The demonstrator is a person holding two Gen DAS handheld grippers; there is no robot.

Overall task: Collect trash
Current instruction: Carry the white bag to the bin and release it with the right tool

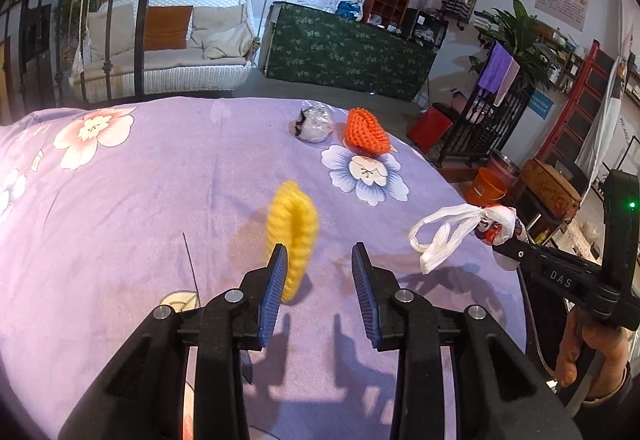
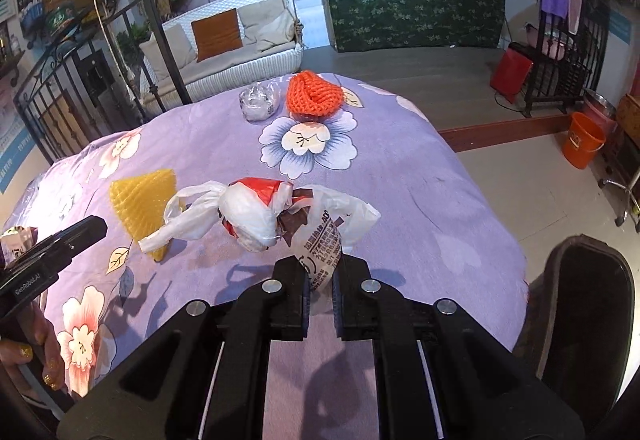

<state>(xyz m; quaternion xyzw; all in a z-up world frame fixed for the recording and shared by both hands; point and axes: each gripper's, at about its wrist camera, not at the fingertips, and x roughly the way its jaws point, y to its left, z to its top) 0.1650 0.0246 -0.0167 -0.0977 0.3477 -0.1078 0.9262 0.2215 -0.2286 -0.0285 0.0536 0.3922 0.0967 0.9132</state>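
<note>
lilac floral bedspread (image 1: 160, 175) covers the work surface; a white wicker sofa (image 1: 168, 39) and a green-draped counter (image 1: 352, 47) stand behind it.

left wrist view: left gripper (image 1: 319, 280) hangs over the spread with its jaws apart. a yellow foam net fruit sleeve (image 1: 292, 232) stands on edge just beside the left blue pad (image 1: 274, 292); whether it touches the pad cannot be told, and it is not clamped. an orange foam net sleeve (image 1: 366, 131) and a crumpled clear plastic wrapper (image 1: 316, 123) lie close together near the far edge. at right, the right gripper (image 1: 508, 246) carries a knotted white and red plastic bag of trash (image 1: 472, 226) above the spread. an orange bucket (image 1: 486, 185) stands on the floor beyond the bed.

right wrist view: right gripper (image 2: 320, 280) is clamped on the printed tail of the knotted bag (image 2: 256, 215), which hangs clear of the spread. yellow sleeve (image 2: 140, 199) sits left of the bag, the orange sleeve (image 2: 314, 93) and clear wrapper (image 2: 258, 101) farther off. left gripper's black body (image 2: 52, 252) enters at the left edge, held by a hand (image 2: 36, 352).
</note>
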